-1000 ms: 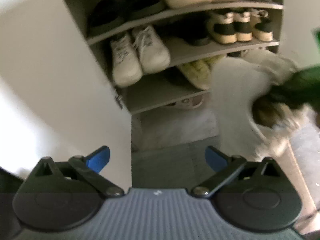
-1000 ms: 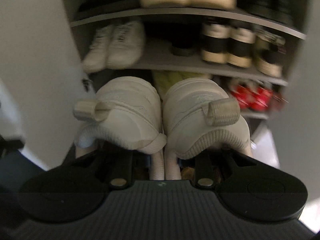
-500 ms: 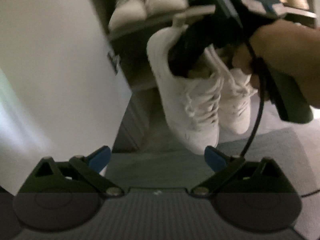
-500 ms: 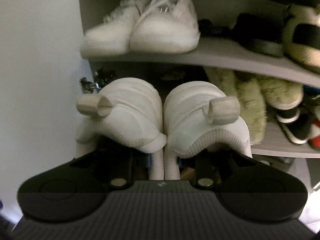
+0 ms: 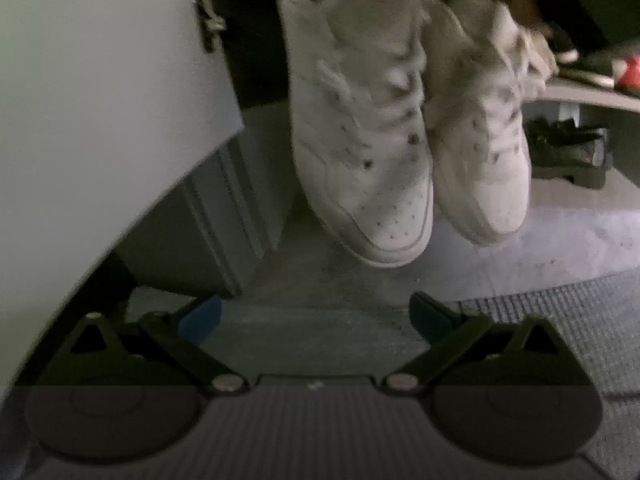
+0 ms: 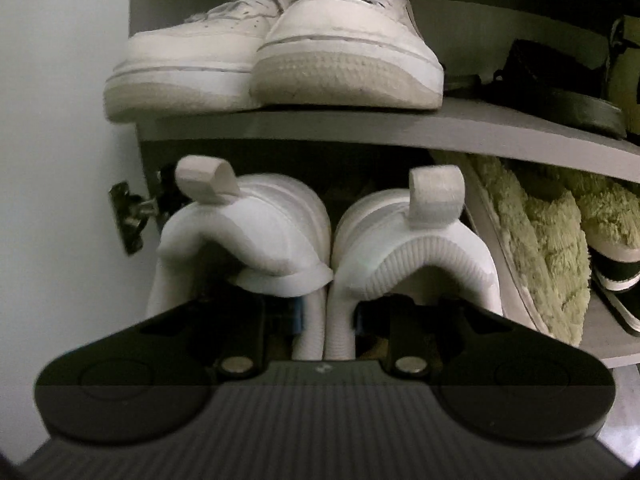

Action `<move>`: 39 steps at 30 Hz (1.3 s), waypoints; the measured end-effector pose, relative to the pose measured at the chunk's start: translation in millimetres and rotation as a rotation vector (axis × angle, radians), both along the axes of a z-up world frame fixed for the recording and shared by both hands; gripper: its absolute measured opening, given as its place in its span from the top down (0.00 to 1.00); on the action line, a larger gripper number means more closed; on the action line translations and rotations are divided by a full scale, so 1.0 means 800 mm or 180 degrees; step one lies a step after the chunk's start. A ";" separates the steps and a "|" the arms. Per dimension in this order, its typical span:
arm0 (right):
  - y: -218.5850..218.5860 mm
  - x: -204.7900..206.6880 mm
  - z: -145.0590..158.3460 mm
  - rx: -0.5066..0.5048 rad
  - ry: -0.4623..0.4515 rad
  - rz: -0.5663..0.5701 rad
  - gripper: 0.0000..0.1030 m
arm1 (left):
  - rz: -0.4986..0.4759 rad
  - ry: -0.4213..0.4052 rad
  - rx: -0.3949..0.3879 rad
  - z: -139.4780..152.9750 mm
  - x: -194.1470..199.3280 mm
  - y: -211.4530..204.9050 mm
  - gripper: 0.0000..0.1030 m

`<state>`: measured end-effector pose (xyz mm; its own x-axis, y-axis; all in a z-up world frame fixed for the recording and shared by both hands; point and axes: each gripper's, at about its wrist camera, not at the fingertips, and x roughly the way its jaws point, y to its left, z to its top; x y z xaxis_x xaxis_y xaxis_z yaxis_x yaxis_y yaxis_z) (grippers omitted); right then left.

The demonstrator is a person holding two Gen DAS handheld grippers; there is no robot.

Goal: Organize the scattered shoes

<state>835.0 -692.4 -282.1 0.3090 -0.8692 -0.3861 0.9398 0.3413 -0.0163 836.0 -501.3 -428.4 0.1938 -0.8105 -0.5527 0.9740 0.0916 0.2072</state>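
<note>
Right gripper [image 6: 324,320] pinching inner collars of white sneaker pair [image 6: 324,240], hanging toes-down at left end of fluffy-slipper shelf [image 6: 624,354]. Left gripper [image 5: 316,316] spread, empty. Step: shelving pair. Next, likely: level soles, slide in beside slippers [image 6: 536,240].

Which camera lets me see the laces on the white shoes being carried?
The left wrist view. It faces the tops of the carried white shoes, so laces and toes show, though blurred. The right wrist view shows only their heels and pull tabs, pinched together at their inner sides by the right tool.
</note>
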 end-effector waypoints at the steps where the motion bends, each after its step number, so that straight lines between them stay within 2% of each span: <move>1: 0.001 0.004 0.000 -0.0029 0.0032 0.0024 0.74 | -0.0024 0.0005 0.0009 -0.004 -0.001 -0.005 0.02; 9: -0.024 0.054 -0.019 -0.0294 0.0395 0.0133 0.74 | -0.0185 0.0215 0.0101 -0.027 0.006 -0.047 0.01; 17: -0.059 0.074 -0.022 -0.0379 0.0377 -0.0018 0.74 | -0.0423 0.0452 0.0089 -0.029 -0.002 -0.070 0.01; 23: -0.060 0.089 -0.029 -0.0483 0.0430 -0.0122 0.73 | -0.0636 0.0470 0.0002 -0.033 -0.010 -0.082 0.01; 27: -0.066 0.092 -0.029 -0.0450 0.0447 -0.0135 0.72 | -0.0689 0.0559 -0.0077 -0.029 -0.012 -0.103 0.00; 34: -0.099 0.097 -0.018 -0.0096 0.0459 -0.0136 0.67 | -0.0717 0.0690 -0.0122 -0.027 -0.021 -0.108 0.00; 39: -0.101 0.097 -0.020 -0.0113 0.0497 -0.0101 0.62 | -0.0521 0.0842 -0.0127 -0.022 -0.022 -0.116 0.00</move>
